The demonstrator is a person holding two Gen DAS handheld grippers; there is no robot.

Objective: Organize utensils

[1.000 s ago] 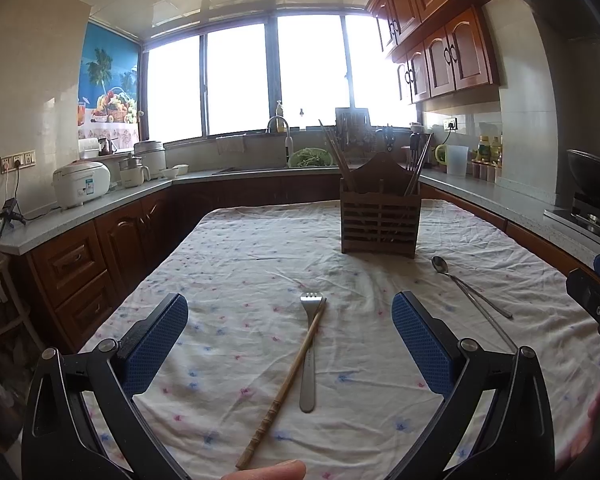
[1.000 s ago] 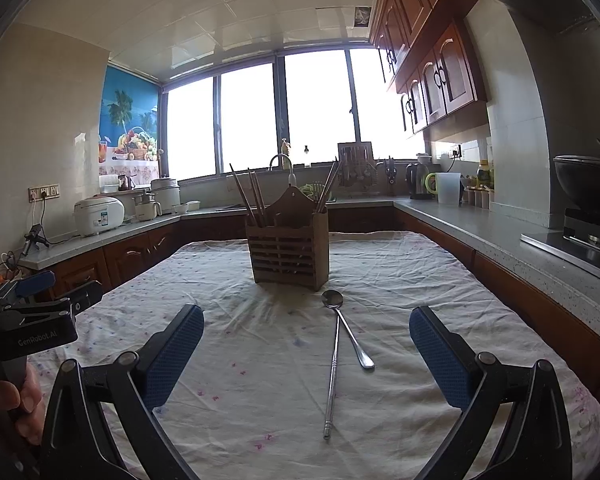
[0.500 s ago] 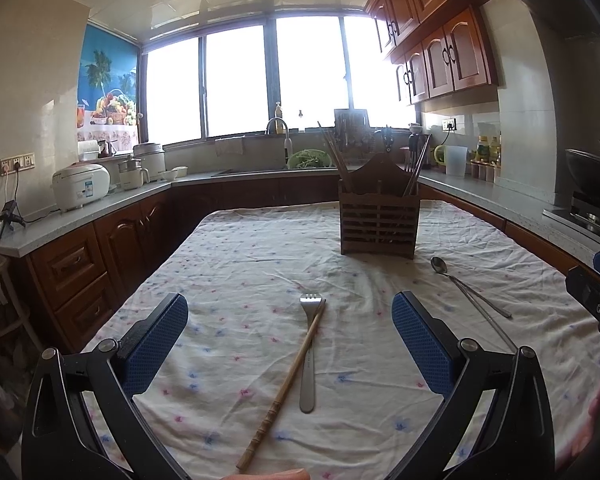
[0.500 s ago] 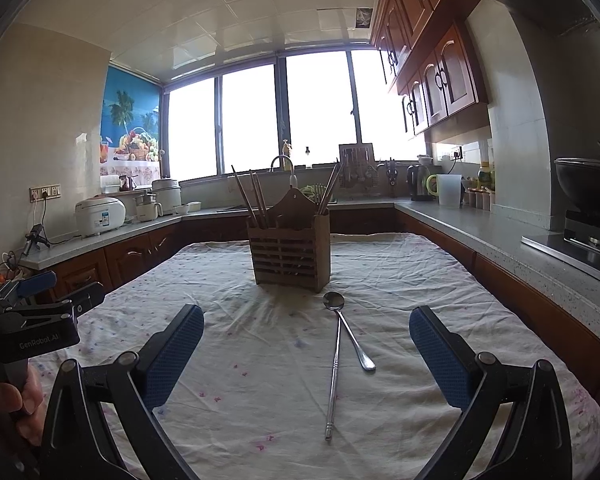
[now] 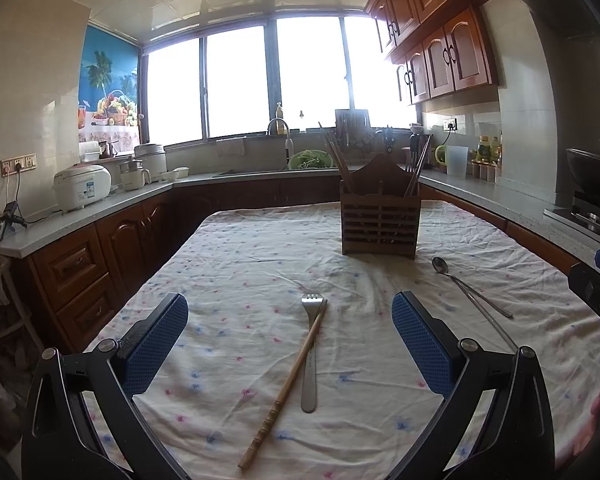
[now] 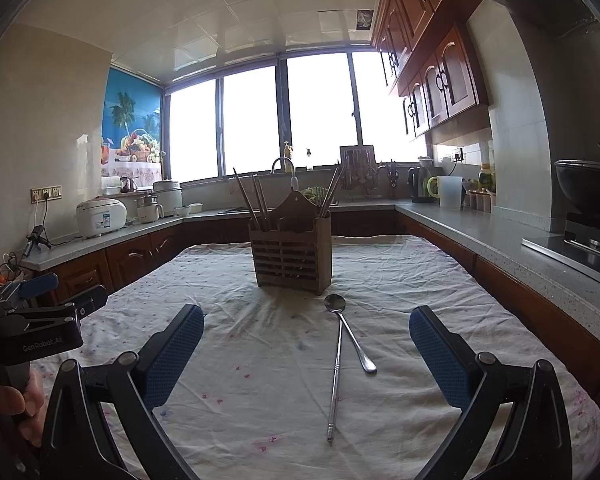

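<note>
In the left wrist view, the left gripper (image 5: pixel 290 344) is wide open and holds nothing, low over the fork (image 5: pixel 310 350) and the wooden chopstick (image 5: pixel 287 385). They cross, so one pinch may catch both.

In the right wrist view, the right gripper (image 6: pixel 306 354) is also wide and level; the spoon (image 6: pixel 350 334) and metal chopstick (image 6: pixel 335 376) touch, below the wooden holder (image 6: pixel 292 258).

We look low along both grippers, side by side, facing the windows; both views share the holder (image 5: pixel 379 216) (image 6: pixel 291 258).
</note>
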